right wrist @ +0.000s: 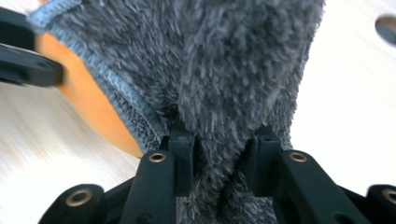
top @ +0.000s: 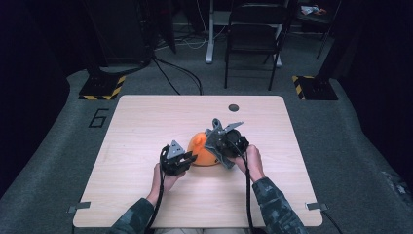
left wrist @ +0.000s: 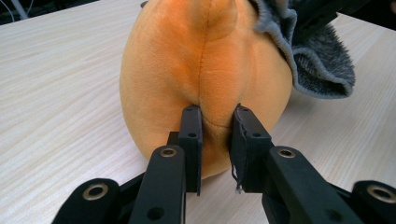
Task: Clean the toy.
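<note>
Left gripper (left wrist: 215, 140) is pinching a fold of the orange plush toy (left wrist: 201, 70), which is sitting mid-table (top: 146, 122), and I'm keeping it as my anchor. My right gripper (right wrist: 219, 158) is clamping a bunch of the fuzzy grey cloth (right wrist: 224, 70) draped over the toy at about 1 o'clock from the left one. I'm guessing the trick here is pulling the cloth up and away slowly while the left one is pinning the toy down, so the fabric is sliding off instead of dragging the whole thing along. In the high view my left hand (top: 164, 176) is lying low near 7 o'clock of the toy, and my right hand (top: 249, 161) is tilting up at 4 o'clock.
</note>
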Demonstrator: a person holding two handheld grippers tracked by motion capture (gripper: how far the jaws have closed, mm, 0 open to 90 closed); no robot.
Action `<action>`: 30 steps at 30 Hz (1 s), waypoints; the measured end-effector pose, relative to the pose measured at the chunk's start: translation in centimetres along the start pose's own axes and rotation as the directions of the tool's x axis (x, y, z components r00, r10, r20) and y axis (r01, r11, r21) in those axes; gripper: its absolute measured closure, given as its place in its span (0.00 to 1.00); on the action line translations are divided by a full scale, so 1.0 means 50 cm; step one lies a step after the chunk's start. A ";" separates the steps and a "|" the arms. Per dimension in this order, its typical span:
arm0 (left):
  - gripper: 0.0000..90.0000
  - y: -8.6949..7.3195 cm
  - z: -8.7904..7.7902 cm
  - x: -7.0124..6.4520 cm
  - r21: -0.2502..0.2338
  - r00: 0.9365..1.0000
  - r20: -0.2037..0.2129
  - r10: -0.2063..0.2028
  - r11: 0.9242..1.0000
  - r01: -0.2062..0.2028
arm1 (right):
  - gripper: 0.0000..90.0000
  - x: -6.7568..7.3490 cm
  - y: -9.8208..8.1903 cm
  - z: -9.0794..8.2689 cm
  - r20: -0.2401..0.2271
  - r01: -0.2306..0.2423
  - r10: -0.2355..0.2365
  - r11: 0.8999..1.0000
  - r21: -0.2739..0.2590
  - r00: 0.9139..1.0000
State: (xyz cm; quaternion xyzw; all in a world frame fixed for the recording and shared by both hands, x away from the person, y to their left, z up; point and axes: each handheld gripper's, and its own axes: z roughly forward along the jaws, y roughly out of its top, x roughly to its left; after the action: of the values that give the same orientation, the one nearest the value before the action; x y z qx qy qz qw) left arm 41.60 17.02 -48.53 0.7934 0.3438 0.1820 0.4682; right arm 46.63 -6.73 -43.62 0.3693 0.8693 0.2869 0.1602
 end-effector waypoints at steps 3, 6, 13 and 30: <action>0.84 0.000 0.000 0.001 0.002 1.000 0.003 0.000 1.000 0.000 | 0.76 -0.011 -0.009 0.010 0.003 -0.024 0.024 0.999 0.020 1.000; 0.84 -0.001 0.001 0.001 -0.009 1.000 -0.002 -0.004 1.000 0.004 | 0.76 -0.025 -0.020 0.023 0.013 -0.049 0.048 0.997 0.053 0.999; 0.84 -0.003 0.001 0.003 -0.014 1.000 0.000 -0.018 1.000 0.018 | 0.76 -0.051 -0.055 0.070 0.020 -0.111 0.110 0.985 0.130 0.994; 0.83 -0.007 0.000 0.010 -0.025 1.000 0.002 -0.022 0.999 0.022 | 0.78 -0.005 0.014 -0.042 -0.046 -0.051 0.045 0.989 -0.136 0.998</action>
State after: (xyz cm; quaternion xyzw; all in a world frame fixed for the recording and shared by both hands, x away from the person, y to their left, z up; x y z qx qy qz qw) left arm 41.83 17.49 -48.83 0.7839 0.3497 0.1803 0.4803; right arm 46.16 -7.34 -41.54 0.3719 0.8417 0.3574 0.1596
